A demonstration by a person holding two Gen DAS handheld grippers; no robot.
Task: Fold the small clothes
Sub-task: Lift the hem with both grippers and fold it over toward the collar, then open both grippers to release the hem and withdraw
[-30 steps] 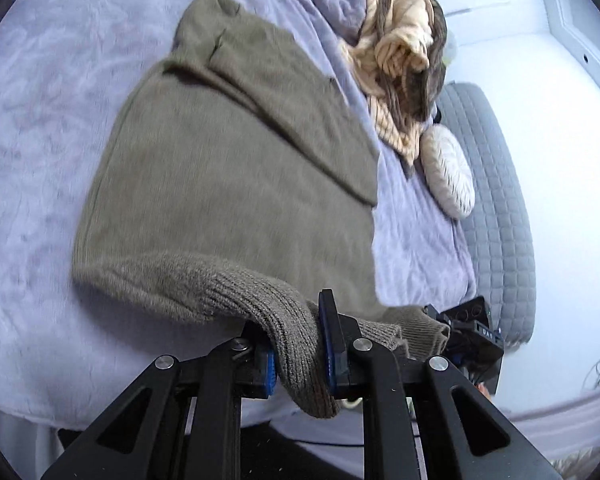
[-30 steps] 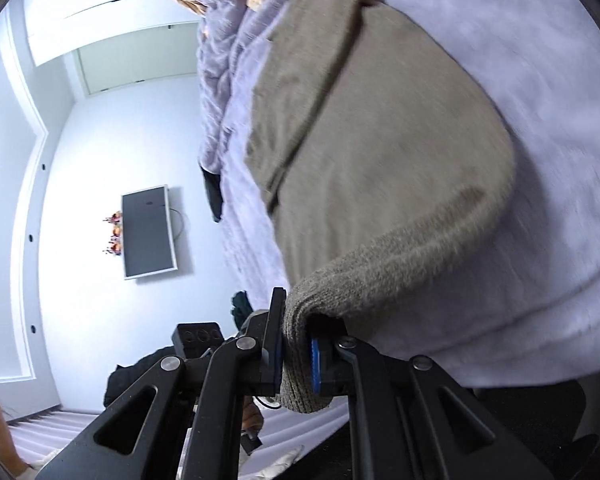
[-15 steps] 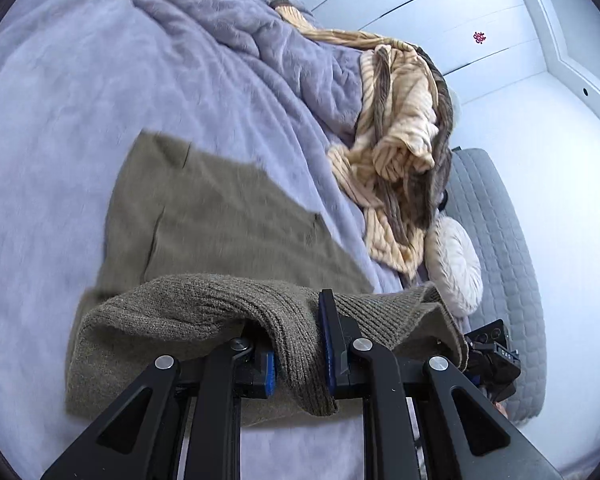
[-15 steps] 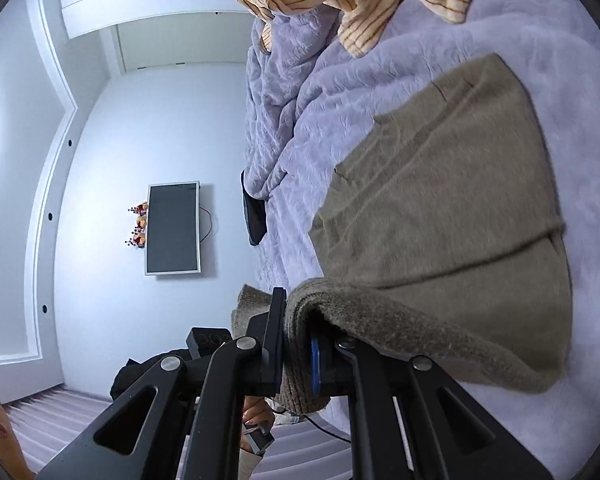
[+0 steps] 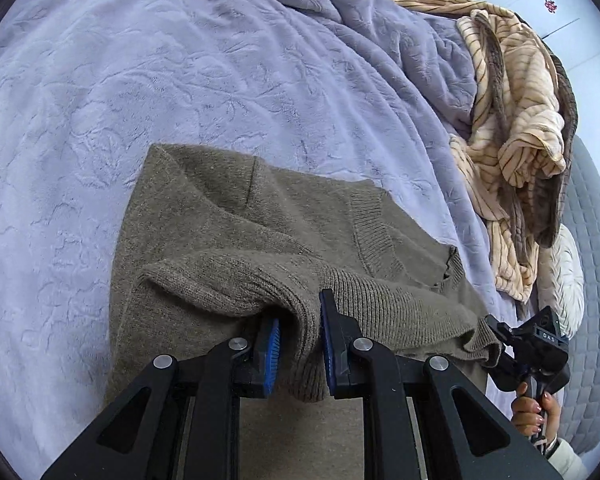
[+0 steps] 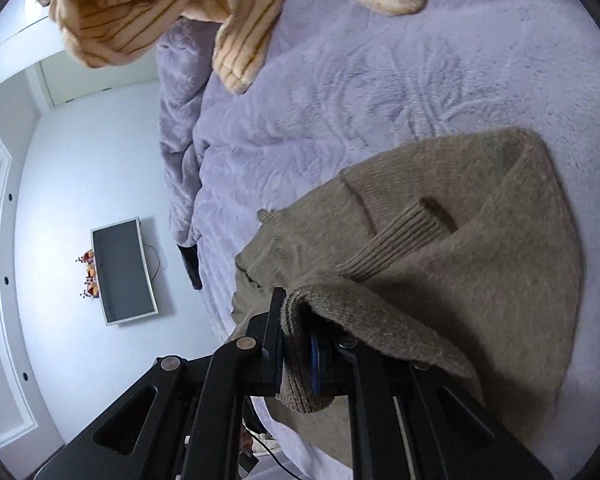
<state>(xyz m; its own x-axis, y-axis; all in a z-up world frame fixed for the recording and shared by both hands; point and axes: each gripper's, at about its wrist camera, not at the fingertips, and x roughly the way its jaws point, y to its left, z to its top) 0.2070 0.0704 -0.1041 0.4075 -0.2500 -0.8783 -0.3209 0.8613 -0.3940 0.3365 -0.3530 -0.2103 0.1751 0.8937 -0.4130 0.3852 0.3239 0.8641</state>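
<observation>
Item count, both wrist views combined:

- Olive knit sweater (image 5: 284, 240): one.
- Claws: two, the left claw (image 5: 296, 344) and the right claw (image 6: 296, 344); each has two fingers.
- Lavender plush bed cover (image 5: 180, 80): one.
- Cream striped blanket (image 5: 516, 128): one, bunched.
- White round cushion (image 5: 566, 276): one.
- Grey quilted headboard (image 5: 596, 240): one.
- Wall-mounted screen (image 6: 122, 270): one.
- Small ornament cluster (image 6: 89, 276) beside the screen: one group; individual pieces cannot be counted.
</observation>
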